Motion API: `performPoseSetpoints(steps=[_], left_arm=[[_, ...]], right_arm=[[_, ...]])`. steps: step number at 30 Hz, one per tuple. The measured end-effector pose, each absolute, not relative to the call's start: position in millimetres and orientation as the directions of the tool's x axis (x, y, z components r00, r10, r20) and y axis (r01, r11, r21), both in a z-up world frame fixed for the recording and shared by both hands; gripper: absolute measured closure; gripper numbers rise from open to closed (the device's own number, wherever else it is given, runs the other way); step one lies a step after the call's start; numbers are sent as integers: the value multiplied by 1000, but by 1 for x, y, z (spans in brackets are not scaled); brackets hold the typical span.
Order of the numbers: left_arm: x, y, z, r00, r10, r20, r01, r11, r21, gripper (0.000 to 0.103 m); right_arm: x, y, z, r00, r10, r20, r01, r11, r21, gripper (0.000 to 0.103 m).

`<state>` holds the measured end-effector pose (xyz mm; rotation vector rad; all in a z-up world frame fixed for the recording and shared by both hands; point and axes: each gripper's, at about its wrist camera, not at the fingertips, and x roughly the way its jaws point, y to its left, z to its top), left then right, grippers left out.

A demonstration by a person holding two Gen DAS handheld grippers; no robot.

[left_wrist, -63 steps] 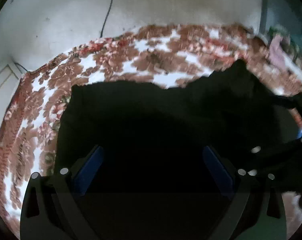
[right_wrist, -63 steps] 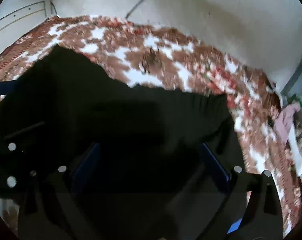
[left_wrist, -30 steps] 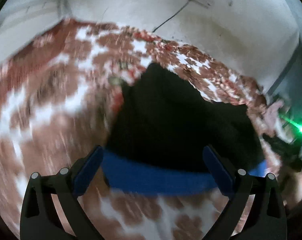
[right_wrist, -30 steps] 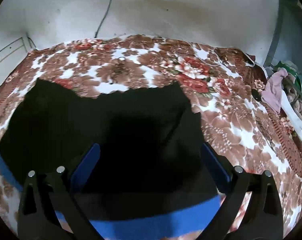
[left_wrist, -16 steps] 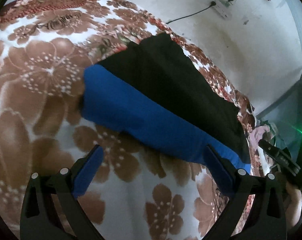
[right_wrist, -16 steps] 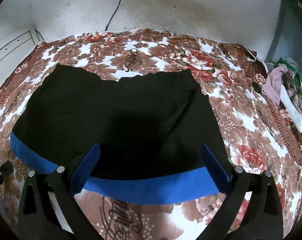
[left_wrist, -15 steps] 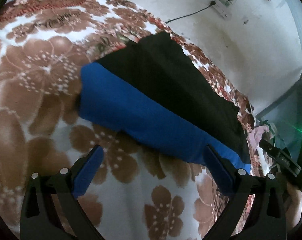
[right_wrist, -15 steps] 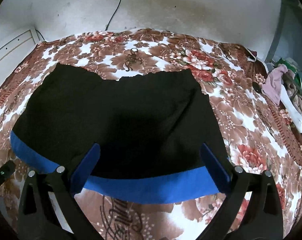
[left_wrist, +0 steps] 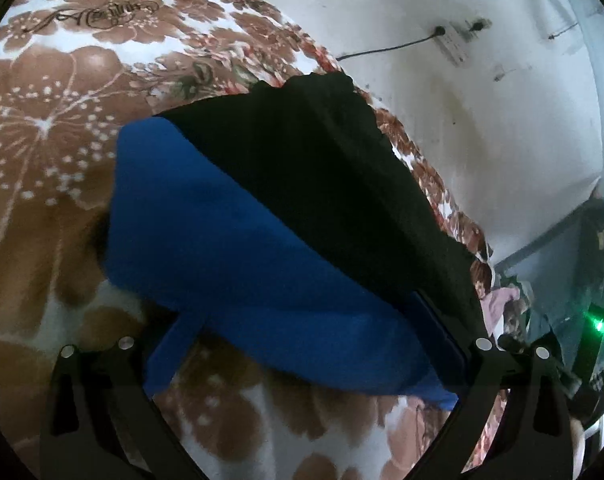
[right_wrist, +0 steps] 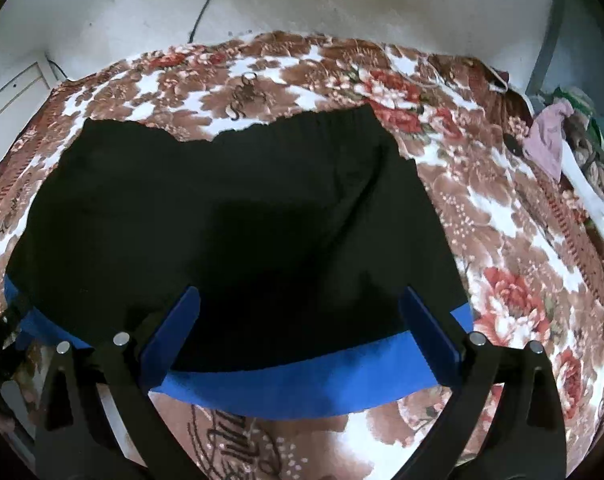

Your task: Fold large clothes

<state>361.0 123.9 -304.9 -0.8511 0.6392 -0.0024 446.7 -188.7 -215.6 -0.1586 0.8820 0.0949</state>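
A black garment point(right_wrist: 230, 216) with a blue band point(right_wrist: 309, 380) along its near edge lies folded flat on the floral blanket point(right_wrist: 501, 240). In the left wrist view the garment point(left_wrist: 321, 176) and its blue band point(left_wrist: 238, 248) fill the middle. My left gripper point(left_wrist: 305, 356) is open and empty, low over the blue band's left end. My right gripper point(right_wrist: 302, 340) is open and empty, above the near edge of the garment. The right gripper's body with a green light point(left_wrist: 597, 324) shows at the far right of the left wrist view.
A white wall point(right_wrist: 341, 0) with a cable point(right_wrist: 206, 4) stands behind the bed. A power strip point(left_wrist: 457, 40) hangs on the wall. A pile of pink and white clothes point(right_wrist: 561, 148) lies at the bed's right edge.
Both grippers have let go of the garment, which now lies flat. The left gripper has swung to the garment's left end and moved in close to the blue band. The right gripper has drawn slightly nearer.
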Motion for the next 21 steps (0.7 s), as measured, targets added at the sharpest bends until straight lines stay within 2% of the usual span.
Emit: performPoseSetpoints(steps=[17, 19, 21], left_arm=[[416, 131, -299, 853, -250, -458, -225, 616, -755, 6], [418, 133, -298, 855, -252, -454, -219, 619, -754, 9], [418, 138, -301, 854, -245, -459, -235, 605, -761, 24]], right_arm=[[467, -185, -232, 639, 1, -769, -132, 985, -109, 5], [467, -182, -232, 646, 7, -763, -132, 986, -104, 5], [466, -179, -232, 654, 10, -756, -133, 986, -101, 5]])
